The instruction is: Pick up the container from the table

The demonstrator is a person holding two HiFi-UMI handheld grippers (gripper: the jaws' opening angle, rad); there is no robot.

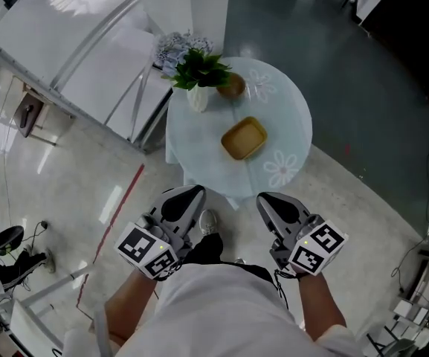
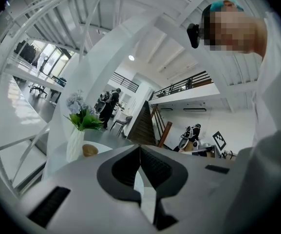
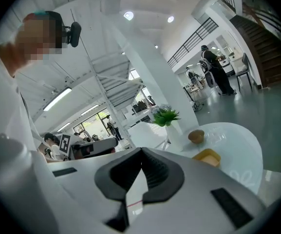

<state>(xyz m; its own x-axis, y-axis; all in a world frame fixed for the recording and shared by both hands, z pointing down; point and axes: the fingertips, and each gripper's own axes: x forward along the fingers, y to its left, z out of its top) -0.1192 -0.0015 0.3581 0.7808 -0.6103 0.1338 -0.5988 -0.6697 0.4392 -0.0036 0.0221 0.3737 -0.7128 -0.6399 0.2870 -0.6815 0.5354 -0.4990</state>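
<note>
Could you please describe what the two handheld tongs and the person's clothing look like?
Both the left tongs and right tongs have light grey shells with black ribbed pads. Each carries a white cube printed with black square markers. The person wears a white top.

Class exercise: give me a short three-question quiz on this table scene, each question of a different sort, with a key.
1. True or false: the yellow container lies on the round table, and neither gripper touches it.
2. What stands beside the brown bowl? A) a white vase B) a kettle C) a laptop
3. Fill in: the jaws of the left gripper and the right gripper are both ____.
Key: 1 true; 2 A; 3 shut.
</note>
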